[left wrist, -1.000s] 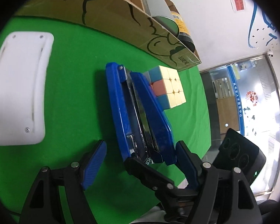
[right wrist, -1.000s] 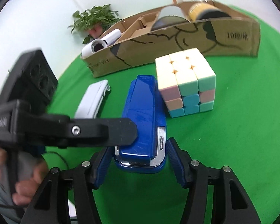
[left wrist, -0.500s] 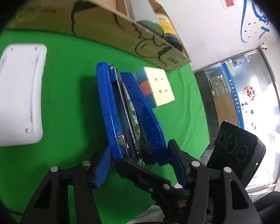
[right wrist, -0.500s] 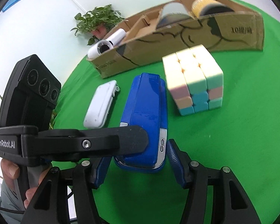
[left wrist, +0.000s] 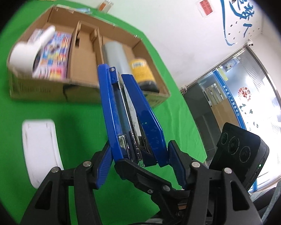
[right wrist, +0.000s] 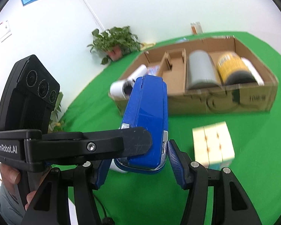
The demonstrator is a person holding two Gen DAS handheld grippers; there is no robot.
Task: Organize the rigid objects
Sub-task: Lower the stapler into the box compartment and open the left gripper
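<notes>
Both claws hold the big blue stapler (left wrist: 129,116) up in the air, above the green surface (left wrist: 80,123) and in front of the cardboard box (left wrist: 84,86). The left claw (left wrist: 138,161) pinches it from top to bottom at its back end; its jaws have just been closing onto it. The right claw (right wrist: 138,161) pinches the same end from side to side.

The stapler looks hard and stiff, and likely a bit heavy, since it has metal inside. Its plastic shell is shiny, so it may slip. The long front end sticks far out and could tip down. Holding the thick back end with two claws seems a safe way. The middle slot of the box looks free for it. A color cube (right wrist: 212,144) and a white plastic piece (left wrist: 40,146) lie on the surface.
</notes>
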